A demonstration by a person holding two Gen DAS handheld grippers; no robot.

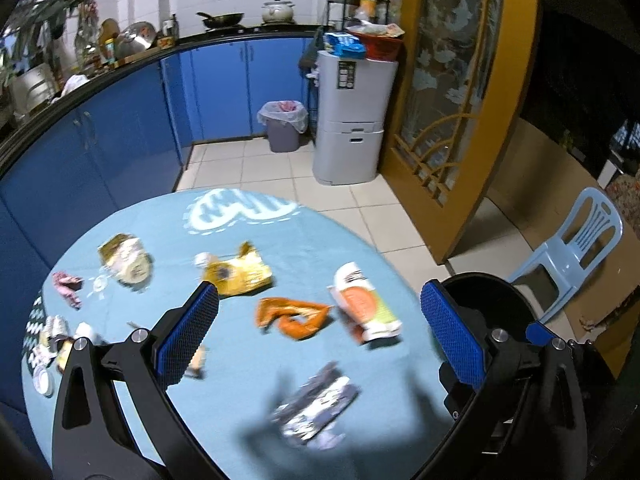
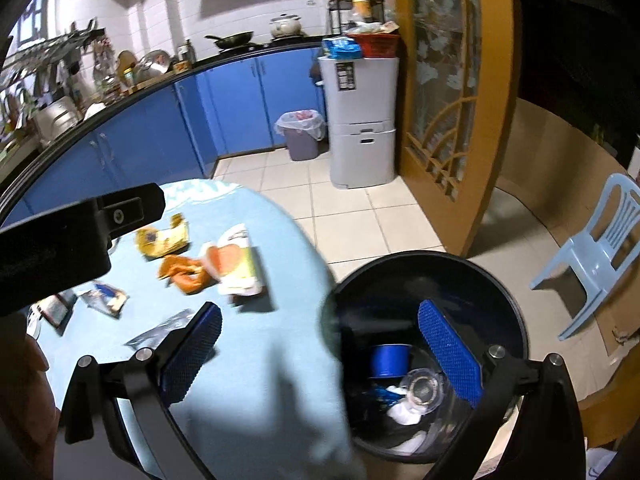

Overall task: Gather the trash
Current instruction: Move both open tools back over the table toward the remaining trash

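Note:
Several wrappers lie on the round table with a light blue cloth (image 1: 248, 360): a yellow packet (image 1: 238, 272), an orange wrapper (image 1: 294, 316), a white and orange packet (image 1: 362, 304), a silver and blue wrapper (image 1: 316, 404), a gold and white packet (image 1: 128, 258). My left gripper (image 1: 320, 312) is open and empty above the wrappers. My right gripper (image 2: 320, 328) is open and empty over the table's right edge, beside the black bin (image 2: 500, 280), which holds a clear plastic bottle (image 2: 424, 390) and other trash. The left gripper's body (image 2: 60, 240) shows at the left.
Small scraps and cups (image 1: 52, 344) lie at the table's left edge. A pale blue plastic chair (image 1: 580, 252) stands at the right by a wooden door (image 1: 460, 100). A grey cabinet (image 1: 352, 120) and a lined floor bin (image 1: 284, 124) stand by blue cupboards.

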